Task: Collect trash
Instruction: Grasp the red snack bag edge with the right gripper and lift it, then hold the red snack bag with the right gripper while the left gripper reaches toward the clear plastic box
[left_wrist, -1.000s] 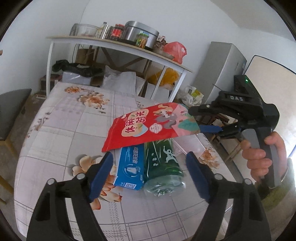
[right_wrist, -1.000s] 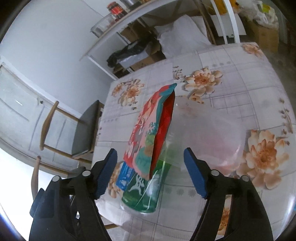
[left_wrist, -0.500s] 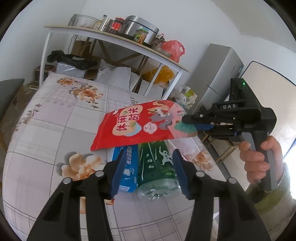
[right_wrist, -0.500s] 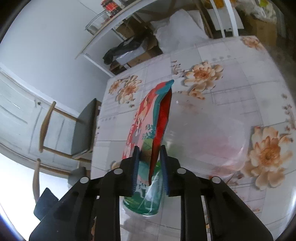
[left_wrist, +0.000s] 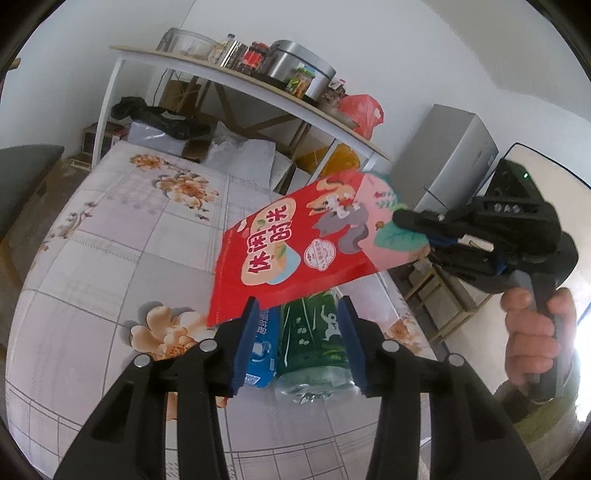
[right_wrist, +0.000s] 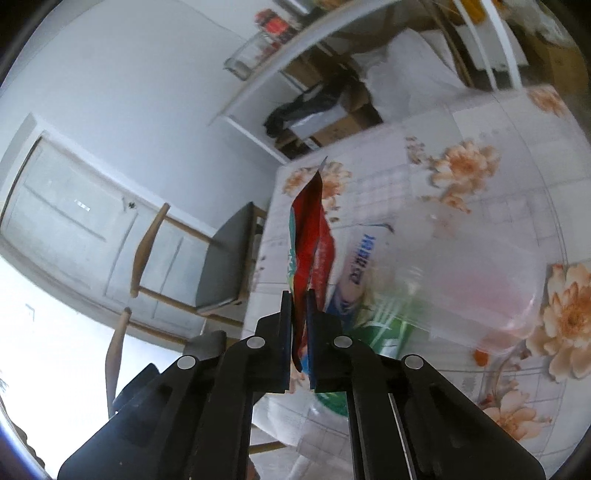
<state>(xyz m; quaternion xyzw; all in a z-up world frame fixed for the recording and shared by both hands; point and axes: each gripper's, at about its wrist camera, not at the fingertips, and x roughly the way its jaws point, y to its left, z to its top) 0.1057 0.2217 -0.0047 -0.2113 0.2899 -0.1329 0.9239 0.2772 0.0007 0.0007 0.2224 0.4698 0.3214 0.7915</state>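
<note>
Right gripper (right_wrist: 300, 332) jaws just closed, now clamping red snack bag (left_wrist: 306, 251), bag lifted. Left gripper (left_wrist: 299, 347) jaws narrowed around green bottle (left_wrist: 314, 343).

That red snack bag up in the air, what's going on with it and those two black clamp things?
A person is clearing trash from a floral table using a handheld gripper in each hand. The right gripper has just clamped shut on one end of the red snack bag and holds it above the table. The left gripper has been closing around the green plastic bottle lying beside a blue packet, but its pads do not clearly press on it.
</note>
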